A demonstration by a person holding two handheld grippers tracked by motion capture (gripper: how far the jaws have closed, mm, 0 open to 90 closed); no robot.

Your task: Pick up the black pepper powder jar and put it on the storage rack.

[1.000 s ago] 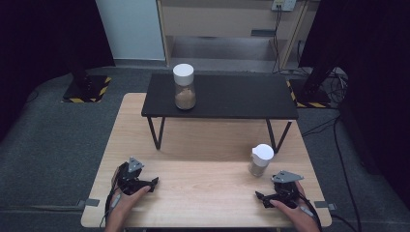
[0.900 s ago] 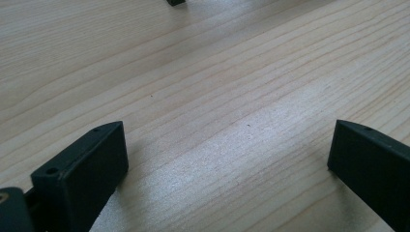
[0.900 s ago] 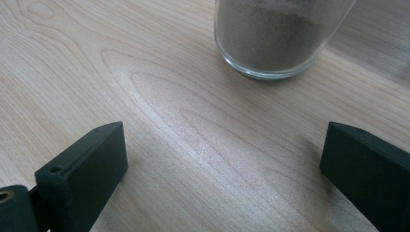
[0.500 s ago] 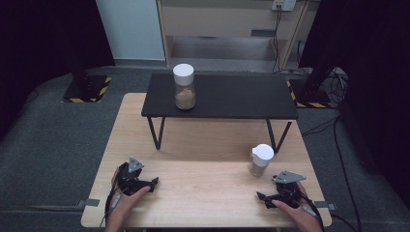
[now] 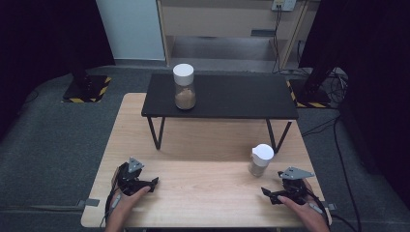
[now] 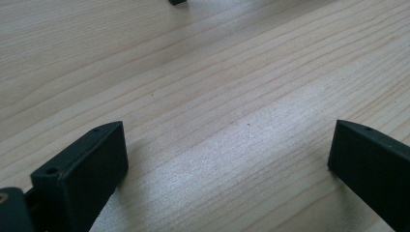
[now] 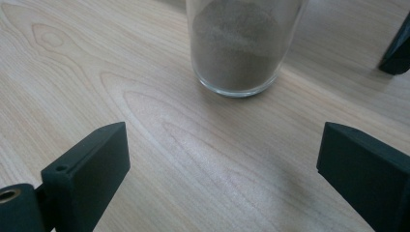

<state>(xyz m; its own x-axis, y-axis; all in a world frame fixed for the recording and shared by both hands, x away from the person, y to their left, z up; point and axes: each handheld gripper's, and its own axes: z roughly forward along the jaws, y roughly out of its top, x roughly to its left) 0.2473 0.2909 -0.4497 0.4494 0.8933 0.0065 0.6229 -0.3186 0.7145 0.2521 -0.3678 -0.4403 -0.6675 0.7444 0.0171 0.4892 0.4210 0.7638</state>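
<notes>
The wooden surface (image 5: pixel 203 169) carried a low black bench (image 5: pixel 220 96) at its far side, with a white-lidded jar (image 5: pixel 184 87) of brown powder standing upright on the bench's left part. In front of the bench's right leg, on the wood, stood a second lidded jar (image 5: pixel 261 160) holding the same powder. The right gripper (image 5: pixel 273 194) lay near that jar on the person's side, its jaws spread wide after closing slightly, nothing between them; the left gripper (image 5: pixel 147 183) rested well apart from the jar, jaws likewise spread and empty.
</notes>
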